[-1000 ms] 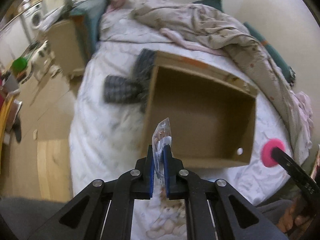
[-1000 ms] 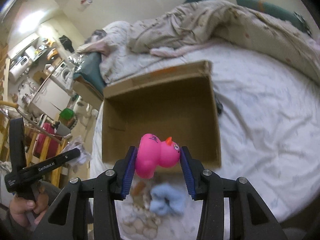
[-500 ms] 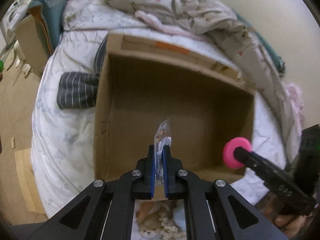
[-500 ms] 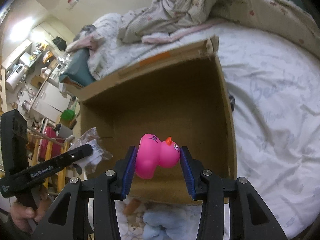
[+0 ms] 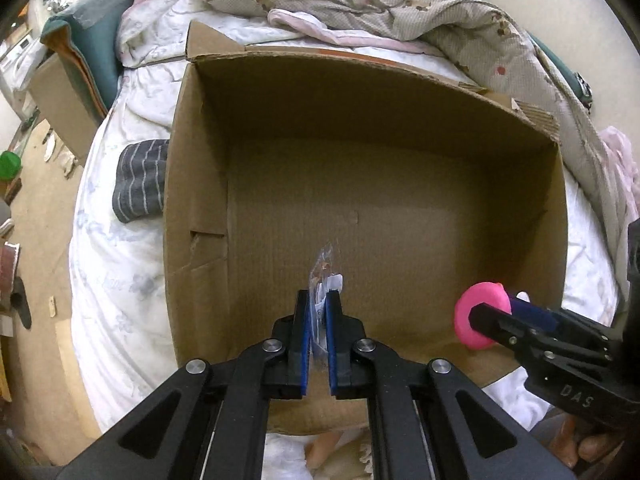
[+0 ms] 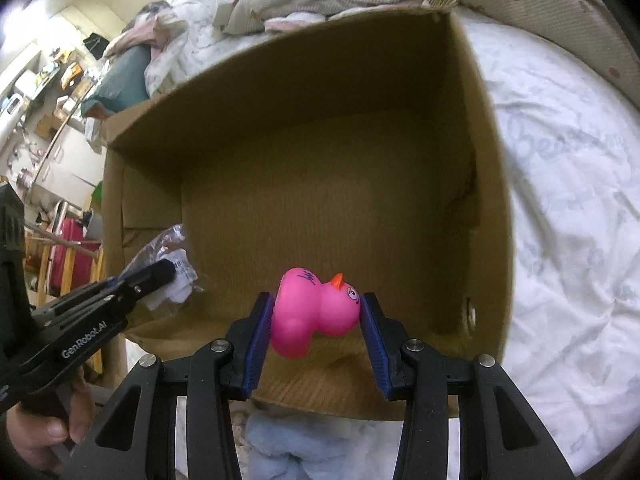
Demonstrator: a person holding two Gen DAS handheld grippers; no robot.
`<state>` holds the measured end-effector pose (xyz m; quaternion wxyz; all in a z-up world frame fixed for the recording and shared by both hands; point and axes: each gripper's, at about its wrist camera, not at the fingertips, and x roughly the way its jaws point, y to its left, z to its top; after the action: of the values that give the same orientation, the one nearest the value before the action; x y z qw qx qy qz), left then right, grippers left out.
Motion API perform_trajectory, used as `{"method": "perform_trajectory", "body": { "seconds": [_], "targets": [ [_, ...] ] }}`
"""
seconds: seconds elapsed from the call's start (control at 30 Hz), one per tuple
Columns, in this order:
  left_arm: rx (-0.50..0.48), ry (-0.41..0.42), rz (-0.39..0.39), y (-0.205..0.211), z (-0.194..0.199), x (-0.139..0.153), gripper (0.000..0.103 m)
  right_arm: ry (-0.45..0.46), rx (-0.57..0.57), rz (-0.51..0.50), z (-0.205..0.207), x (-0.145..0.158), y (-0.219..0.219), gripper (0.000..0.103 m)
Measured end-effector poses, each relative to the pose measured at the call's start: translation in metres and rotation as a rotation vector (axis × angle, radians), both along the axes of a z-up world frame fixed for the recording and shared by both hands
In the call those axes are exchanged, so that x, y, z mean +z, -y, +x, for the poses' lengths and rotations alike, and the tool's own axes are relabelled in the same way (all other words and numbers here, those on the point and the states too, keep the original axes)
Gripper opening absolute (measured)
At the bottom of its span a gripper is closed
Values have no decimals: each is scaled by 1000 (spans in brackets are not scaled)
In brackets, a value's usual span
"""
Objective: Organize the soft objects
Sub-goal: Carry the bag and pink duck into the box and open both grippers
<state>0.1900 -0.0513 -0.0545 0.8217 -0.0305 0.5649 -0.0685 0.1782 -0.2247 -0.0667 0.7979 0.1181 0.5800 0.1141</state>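
From the left wrist: the left gripper (image 5: pixel 319 308) is pinched narrow on a clear plastic packet (image 5: pixel 325 276), which sticks up between its pads over the open cardboard box (image 5: pixel 176 184) — the box floor lies just ahead. A striped cloth (image 5: pixel 140 180) lies left of the box.

From the right wrist: the right gripper (image 6: pixel 318 314) clamps a pink rubber duck (image 6: pixel 316 312) over the box's near wall — a blue fluffy item (image 6: pixel 280 444) lies below.

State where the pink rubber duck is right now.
The pink rubber duck is clamped in the right gripper, held over the cardboard box near its front wall.
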Motion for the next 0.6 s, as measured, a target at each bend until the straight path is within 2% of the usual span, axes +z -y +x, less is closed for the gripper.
{"method": "perform_trajectory", "body": {
  "seconds": [0.4,0.47,0.5,0.57,0.6],
  "targets": [
    [-3,-2,40,2,-2,0,8,-35,-18,-4,9,-9,-3,46],
    [-11,4,42,4,-3,1,14,-25,-27,0,8,-8,-2,49],
    [-12,7,44,4,-3,2,20,-20,-29,4,6,-6,1,50],
    [-17,21,47,5,-5,4,29,-5,-36,14,7,-3,2,62],
    [-20,30,53,6,-6,6,39,4,-39,15,7,-1,2,64]
  ]
}}
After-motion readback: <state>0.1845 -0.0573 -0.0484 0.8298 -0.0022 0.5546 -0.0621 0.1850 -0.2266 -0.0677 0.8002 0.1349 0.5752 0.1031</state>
